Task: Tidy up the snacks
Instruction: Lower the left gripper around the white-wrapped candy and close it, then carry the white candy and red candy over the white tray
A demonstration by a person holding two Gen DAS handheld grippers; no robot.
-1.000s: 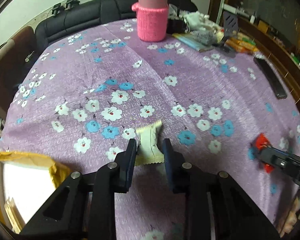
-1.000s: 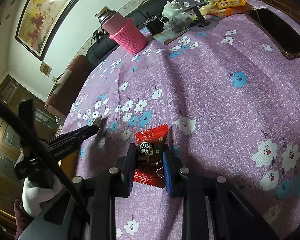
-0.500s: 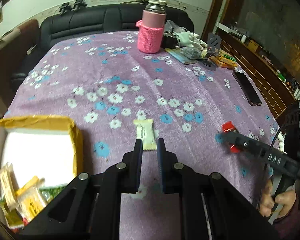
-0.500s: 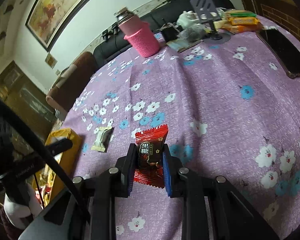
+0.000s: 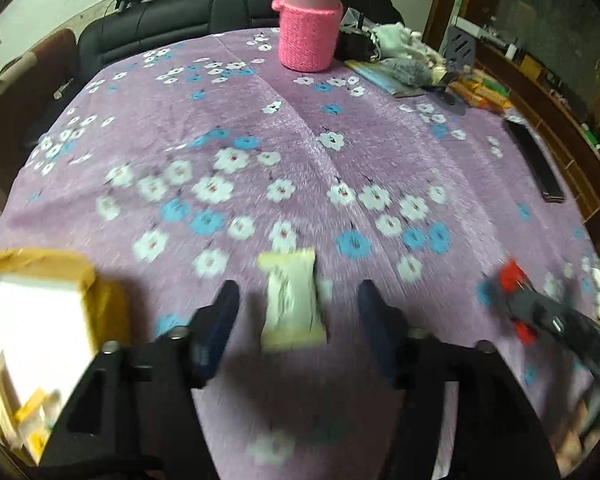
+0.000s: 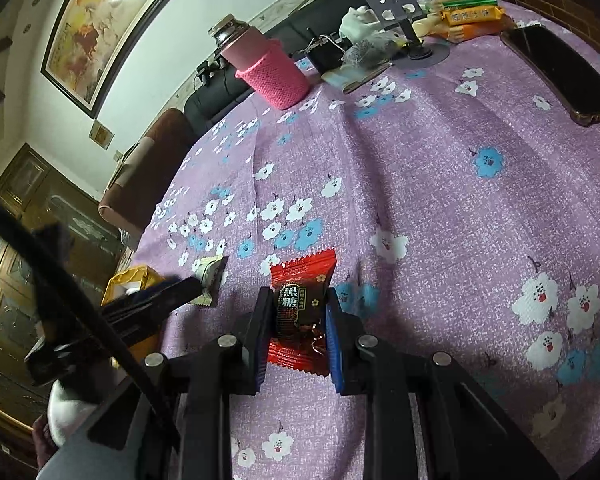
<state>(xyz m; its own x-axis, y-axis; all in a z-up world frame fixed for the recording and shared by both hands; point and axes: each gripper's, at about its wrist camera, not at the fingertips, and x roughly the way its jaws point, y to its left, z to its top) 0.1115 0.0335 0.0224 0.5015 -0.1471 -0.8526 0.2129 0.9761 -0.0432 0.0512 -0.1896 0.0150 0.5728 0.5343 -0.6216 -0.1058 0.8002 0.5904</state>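
A cream snack packet (image 5: 292,300) lies on the purple flowered tablecloth (image 5: 300,152). My left gripper (image 5: 298,304) is open, its fingers wide on either side of the packet without touching it. The packet also shows in the right wrist view (image 6: 211,276), at the left gripper's tip. My right gripper (image 6: 298,312) is shut on a red candy packet (image 6: 300,312) with a dark label, low over the cloth; it appears at the right in the left wrist view (image 5: 514,280). A yellow cardboard box (image 5: 40,312) holding several snacks sits at the table's left edge.
A pink knit-sleeved flask (image 5: 310,28) stands at the far side. A black phone (image 6: 560,72), a phone stand (image 6: 392,4), orange snack packs (image 6: 468,16) and clutter lie at the far right. A black sofa (image 5: 180,20) is behind the table.
My left gripper opened wide and moved in low around the cream packet; half a second ago it was shut and farther back. The right gripper still holds the red candy.
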